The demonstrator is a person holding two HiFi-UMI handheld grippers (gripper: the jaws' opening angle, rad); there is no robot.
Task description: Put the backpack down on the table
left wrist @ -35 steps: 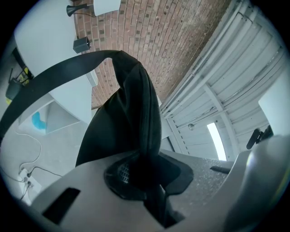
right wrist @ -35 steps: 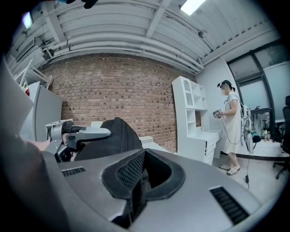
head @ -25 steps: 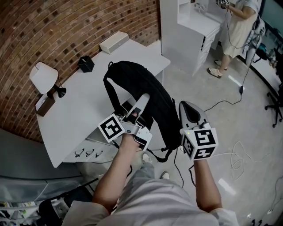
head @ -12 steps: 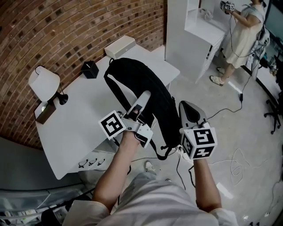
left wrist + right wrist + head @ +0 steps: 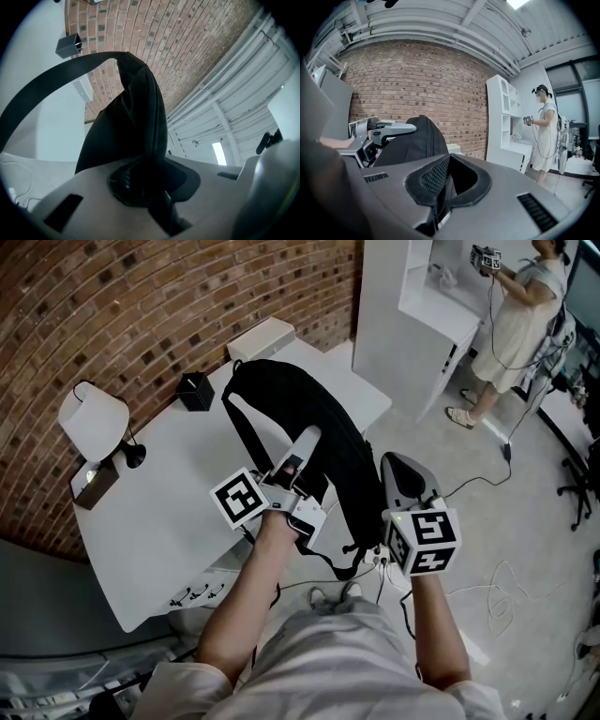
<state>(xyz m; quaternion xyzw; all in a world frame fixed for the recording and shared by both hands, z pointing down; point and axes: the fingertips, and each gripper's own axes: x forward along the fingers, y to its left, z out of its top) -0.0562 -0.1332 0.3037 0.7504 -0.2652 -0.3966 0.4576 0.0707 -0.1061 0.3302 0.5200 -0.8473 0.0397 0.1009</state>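
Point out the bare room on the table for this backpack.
The middle of the table is bare, between the lamp, the black box and the backpack, down to the near edge. The wall side is crowded: lamp, black box, white box.

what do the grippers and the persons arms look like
The left gripper and right gripper are pale grey shells with dark textured pads. Each carries a white cube printed with black square markers. No sleeves cover the forearms; the top is light grey.
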